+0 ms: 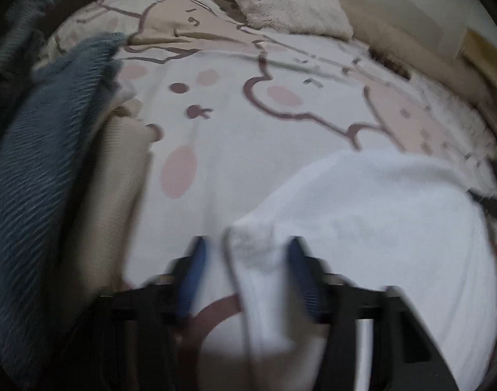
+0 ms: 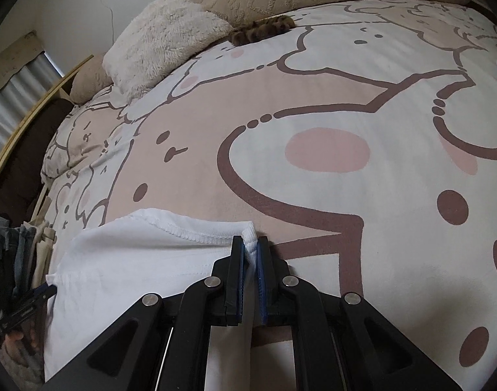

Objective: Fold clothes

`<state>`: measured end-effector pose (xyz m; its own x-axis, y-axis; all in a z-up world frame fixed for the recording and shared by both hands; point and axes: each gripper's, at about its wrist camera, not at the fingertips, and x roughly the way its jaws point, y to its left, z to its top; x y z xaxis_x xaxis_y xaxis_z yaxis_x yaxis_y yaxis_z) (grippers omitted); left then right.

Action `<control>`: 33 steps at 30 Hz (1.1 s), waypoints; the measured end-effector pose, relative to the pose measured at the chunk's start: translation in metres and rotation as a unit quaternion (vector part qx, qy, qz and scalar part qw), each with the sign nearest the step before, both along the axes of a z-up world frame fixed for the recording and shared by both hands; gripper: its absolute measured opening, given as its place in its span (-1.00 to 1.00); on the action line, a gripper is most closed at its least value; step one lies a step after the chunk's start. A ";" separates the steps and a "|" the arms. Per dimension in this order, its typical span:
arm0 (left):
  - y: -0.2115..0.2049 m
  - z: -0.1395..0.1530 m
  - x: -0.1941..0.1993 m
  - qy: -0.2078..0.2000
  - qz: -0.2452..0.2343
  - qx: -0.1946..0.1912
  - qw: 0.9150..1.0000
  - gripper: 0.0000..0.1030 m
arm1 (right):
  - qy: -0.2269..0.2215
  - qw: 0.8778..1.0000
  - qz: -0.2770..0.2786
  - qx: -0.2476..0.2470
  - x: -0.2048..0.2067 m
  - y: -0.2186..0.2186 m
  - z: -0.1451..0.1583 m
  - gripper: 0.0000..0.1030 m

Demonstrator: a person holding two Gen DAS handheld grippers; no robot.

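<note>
A: Two grippers on one white garment (image 2: 134, 260), laid flat on the cartoon-print bedspread (image 2: 313, 104).
B: R gripper (image 2: 251, 244)?
A: Clamped on the stitched hem corner.
B: L gripper (image 1: 245, 254)?
A: Jaws spread, astride a garment edge, blurry. Blue knit (image 1: 46, 150) + beige cloth (image 1: 118, 176) heaped to its left.

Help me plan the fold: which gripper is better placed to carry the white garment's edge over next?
Right. The right gripper is shut on a hemmed corner of the white garment. The left gripper is open, its blue pads astride a fold of the cloth, gripping nothing, and its view is blurred.
</note>
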<state>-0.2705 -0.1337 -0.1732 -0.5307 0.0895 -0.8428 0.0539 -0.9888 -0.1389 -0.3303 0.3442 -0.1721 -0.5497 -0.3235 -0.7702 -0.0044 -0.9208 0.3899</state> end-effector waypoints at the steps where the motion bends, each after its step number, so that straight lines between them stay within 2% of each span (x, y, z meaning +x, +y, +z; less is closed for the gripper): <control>1: 0.001 0.002 -0.003 0.000 -0.007 0.017 1.000 -0.88 | 0.001 1.000 0.000 0.004 0.000 -0.001 0.001 -0.86; 3: 0.003 0.007 -0.009 0.001 -0.021 0.051 0.998 -0.88 | 0.008 1.000 0.003 0.027 0.002 -0.006 0.006 -0.85; 5: 0.014 0.022 -0.015 0.022 -0.036 0.011 0.999 -0.88 | 0.018 0.998 0.009 0.057 0.005 -0.012 0.015 -0.85; 8: 0.027 0.048 -0.028 0.054 -0.052 -0.017 0.997 -0.88 | 0.048 0.996 0.011 0.078 0.012 -0.013 0.042 -0.85; 12: 0.049 0.084 -0.050 0.110 -0.071 -0.075 0.989 -0.88 | 0.093 0.991 0.017 0.100 0.022 -0.012 0.086 -0.85; 16: 0.047 0.107 -0.061 0.151 -0.057 -0.090 0.983 -0.88 | 0.135 0.982 0.011 0.134 0.027 -0.002 0.125 -0.85; 17: 0.048 0.104 -0.068 0.150 -0.054 -0.096 0.983 -0.88 | 0.139 0.980 0.006 0.143 0.025 0.001 0.128 -0.85; 20: 0.053 0.077 -0.094 0.116 -0.057 -0.120 0.984 -0.86 | 0.116 0.982 -0.019 0.150 0.005 0.017 0.112 -0.85; 24: 0.057 0.025 -0.117 0.045 -0.066 -0.135 0.988 -0.79 | 0.053 0.988 -0.043 0.141 -0.026 0.024 0.055 -0.85; 25: 0.053 0.027 -0.109 0.043 -0.063 -0.130 0.989 -0.79 | 0.035 0.988 -0.051 0.144 -0.032 0.025 0.038 -0.84; 26: 0.049 0.029 -0.101 0.041 -0.060 -0.125 0.989 -0.76 | 0.019 0.988 -0.055 0.143 -0.037 0.026 0.025 -0.78; 27: 0.045 0.032 -0.092 0.040 -0.057 -0.120 0.990 -0.61 | 0.003 0.989 -0.060 0.134 -0.039 0.030 0.014 -0.65; 28: 0.041 0.035 -0.084 0.038 -0.054 -0.114 0.991 -0.47 | -0.005 0.990 -0.063 0.124 -0.039 0.034 0.009 -0.35; 29: 0.037 0.037 -0.075 0.037 -0.051 -0.109 0.992 -0.18 | 0.003 0.992 -0.068 0.106 -0.036 0.037 0.007 -0.26; 30: 0.033 0.040 -0.067 0.035 -0.048 -0.104 0.993 0.03 | 0.008 0.993 -0.073 0.088 -0.034 0.041 0.006 0.12; 31: 0.029 0.043 -0.058 0.033 -0.044 -0.099 0.994 0.08 | 0.007 0.994 -0.078 0.077 -0.031 0.045 0.009 0.64; 32: 0.025 0.046 -0.050 0.032 -0.041 -0.093 0.994 0.10 | 0.006 0.994 -0.083 0.069 -0.027 0.048 0.013 0.80; 33: 0.021 0.048 -0.042 0.030 -0.038 -0.088 0.995 0.10 | 0.010 0.994 -0.089 0.070 -0.020 0.052 0.022 0.82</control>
